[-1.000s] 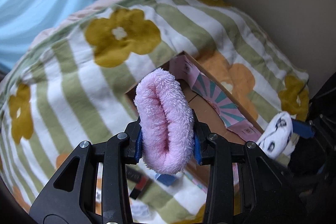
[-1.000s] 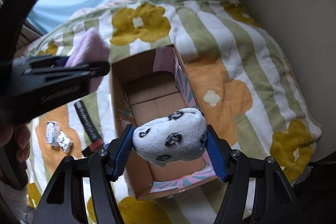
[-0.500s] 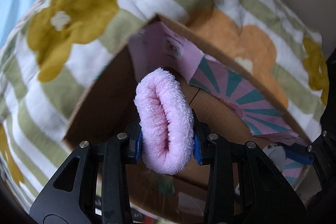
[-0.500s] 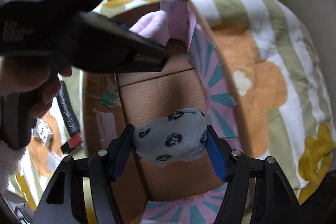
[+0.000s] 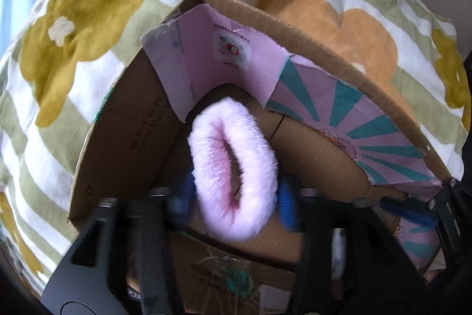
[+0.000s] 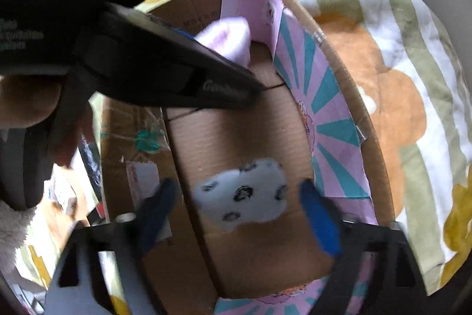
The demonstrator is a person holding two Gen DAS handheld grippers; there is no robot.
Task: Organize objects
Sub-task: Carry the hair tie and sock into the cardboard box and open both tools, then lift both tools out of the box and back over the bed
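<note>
The left gripper [image 5: 233,198] points down and forward, its blue-padded fingers [image 5: 284,207] spread apart with visible gaps at the sides; both look motion-blurred. The right gripper [image 6: 240,198] also angles downward, its blue fingers [image 6: 317,222] parted wide and touching nothing between them. In the right wrist view, the person's left hand [image 6: 28,101] wraps the left gripper's black handle at the left edge.
</note>
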